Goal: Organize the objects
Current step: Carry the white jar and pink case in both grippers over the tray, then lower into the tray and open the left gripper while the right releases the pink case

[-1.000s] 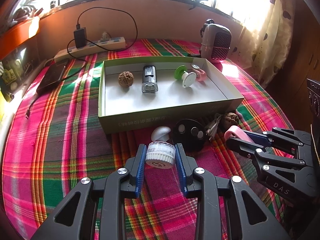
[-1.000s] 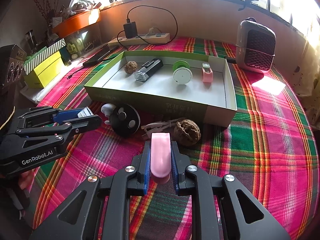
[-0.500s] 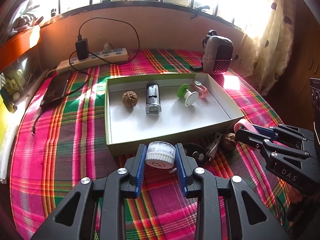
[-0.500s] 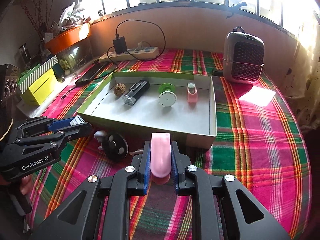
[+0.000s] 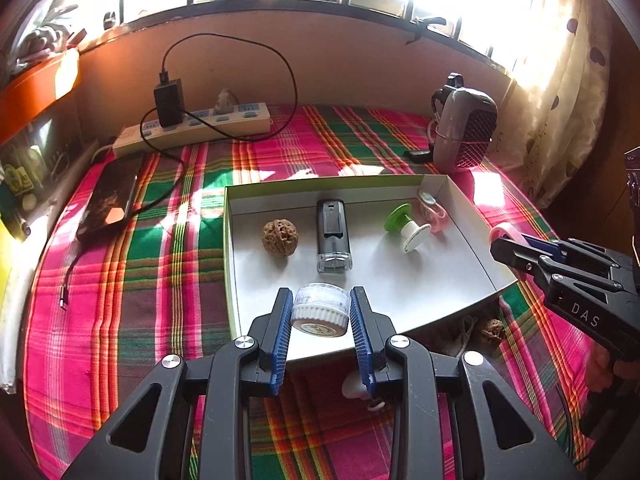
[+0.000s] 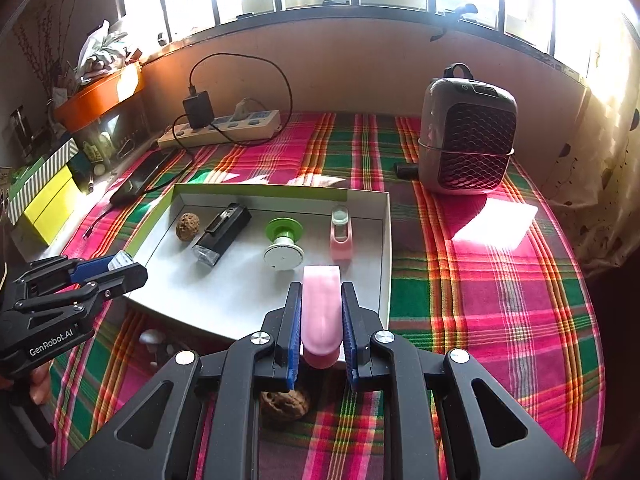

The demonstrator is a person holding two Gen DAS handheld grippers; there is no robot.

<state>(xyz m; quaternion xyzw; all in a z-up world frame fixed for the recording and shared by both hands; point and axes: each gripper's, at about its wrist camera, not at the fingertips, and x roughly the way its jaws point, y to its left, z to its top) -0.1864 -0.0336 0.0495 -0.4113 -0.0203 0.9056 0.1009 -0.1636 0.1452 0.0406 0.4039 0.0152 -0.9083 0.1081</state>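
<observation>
Left gripper (image 5: 320,312) clamped on a small round jar (image 5: 319,310), its ribbed white lid facing the camera and its clear body pointing away; the jar's axis runs along the fingers, above the near part of the tray (image 5: 460,200). Right gripper (image 6: 320,312) clamped on a pink oblong case (image 6: 321,312), long axis parallel to the fingers, rounded end toward the camera, far end pointing over the tray's near right corner. In the tray, 4 items lie in a row: a walnut (image 5: 280,237); a black flashlight (image 5: 334,240), long axis front to back in the left wrist view, clear lens end nearest; a green-and-white spool (image 5: 406,228) tipped on its side, white flange nearer; a pink bottle (image 6: 341,236) by the right wall. A second walnut (image 6: 285,404) rests on the plaid cloth (image 5: 120,300) outside the tray's front wall.
</observation>
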